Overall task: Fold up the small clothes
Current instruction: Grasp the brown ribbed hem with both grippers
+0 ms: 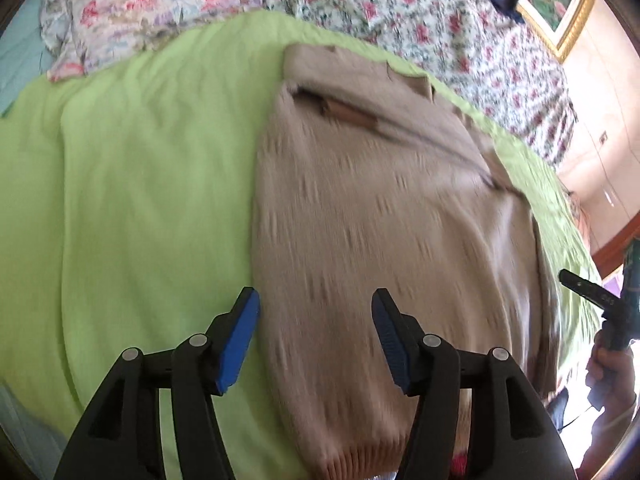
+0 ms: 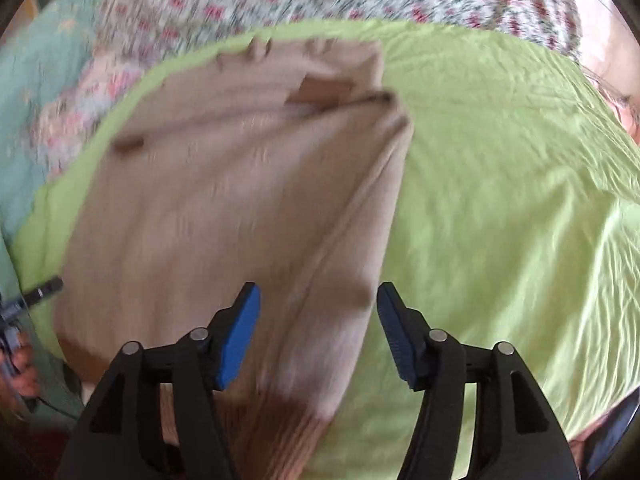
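Both tongs, left and right, gaping wide, gripping nothing. Best lowered onto sweater hem just ahead, pinching corners evenly before folding forward over sheet.

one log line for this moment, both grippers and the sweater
left gripper: open, over sweater's left edge | right gripper: open, over its right edge | beige sweater: flat on green sheet, sleeves folded in | grasp: none

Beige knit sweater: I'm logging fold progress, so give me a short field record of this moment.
garment: beige knit sweater, sides folded inward
surface: lime green sheet
left gripper: open, over the sweater's left edge
right gripper: open, over the sweater's right edge
background: floral bedding
image quality: motion-blurred
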Demonstrator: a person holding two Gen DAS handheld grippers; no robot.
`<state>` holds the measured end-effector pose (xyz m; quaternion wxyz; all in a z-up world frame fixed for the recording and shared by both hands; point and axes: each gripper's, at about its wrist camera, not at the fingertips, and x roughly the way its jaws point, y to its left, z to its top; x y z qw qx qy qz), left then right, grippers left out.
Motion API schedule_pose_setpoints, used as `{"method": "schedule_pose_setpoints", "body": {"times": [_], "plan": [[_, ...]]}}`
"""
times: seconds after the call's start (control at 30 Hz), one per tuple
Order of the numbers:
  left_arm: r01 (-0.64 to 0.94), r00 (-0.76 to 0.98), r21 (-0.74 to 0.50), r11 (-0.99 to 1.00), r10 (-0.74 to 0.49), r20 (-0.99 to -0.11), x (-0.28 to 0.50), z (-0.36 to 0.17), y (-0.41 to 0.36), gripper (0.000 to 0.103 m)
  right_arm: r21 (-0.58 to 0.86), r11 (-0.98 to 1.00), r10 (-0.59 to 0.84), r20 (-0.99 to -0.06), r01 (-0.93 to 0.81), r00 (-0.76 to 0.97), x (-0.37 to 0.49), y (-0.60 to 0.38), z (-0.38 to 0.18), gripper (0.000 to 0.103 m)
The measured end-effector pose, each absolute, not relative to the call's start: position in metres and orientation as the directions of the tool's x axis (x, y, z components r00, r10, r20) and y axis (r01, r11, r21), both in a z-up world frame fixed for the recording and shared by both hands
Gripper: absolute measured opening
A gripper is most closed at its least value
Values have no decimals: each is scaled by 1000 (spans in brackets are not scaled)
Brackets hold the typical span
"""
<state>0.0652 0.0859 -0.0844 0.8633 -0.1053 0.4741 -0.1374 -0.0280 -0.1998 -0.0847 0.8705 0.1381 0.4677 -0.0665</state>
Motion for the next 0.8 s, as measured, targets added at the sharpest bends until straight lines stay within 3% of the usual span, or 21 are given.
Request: {"method": "schedule_pose_setpoints", "body": {"times": [0.13, 0.27, 0.33, 0.4, 0.67, 0.7, 0.77, 0.8], "plan": [[162, 479, -296, 941, -337, -810, 36, -96, 80, 63, -42, 968, -160, -862, 247, 481, -52, -191, -100, 62], [208, 471, -271, 940, -339, -814, 16, -95, 77, 68, -21, 928, -213, -849, 373, 484, -84, -228, -87, 63], [220, 449, -311, 925, -379, -809, 9, -97, 81, 69, 78, 915, -156, -837, 396, 524, -96, -244, -81, 63], [235, 428, -351, 906, -421, -799, 2, -100, 85, 70, 296, 873, 8, -802, 387, 597, -109, -261, -83, 63], [259, 363, -526, 810, -587, -724, -6, -108, 100, 72, 523, 815, 265, -722, 252, 640, -111, -252, -105, 64], [268, 355, -540, 798, -603, -714, -5, -109, 100, 70, 541, 807, 290, -712, 236, 640, -111, -251, -107, 64], [285, 331, -551, 784, -620, -711, -4, -111, 95, 53, 526, 823, 295, -719, 214, 629, -115, -243, -108, 51], [292, 328, -539, 790, -612, -720, -4, -111, 92, 49, 515, 831, 294, -725, 208, 623, -116, -243, -109, 43]]}}
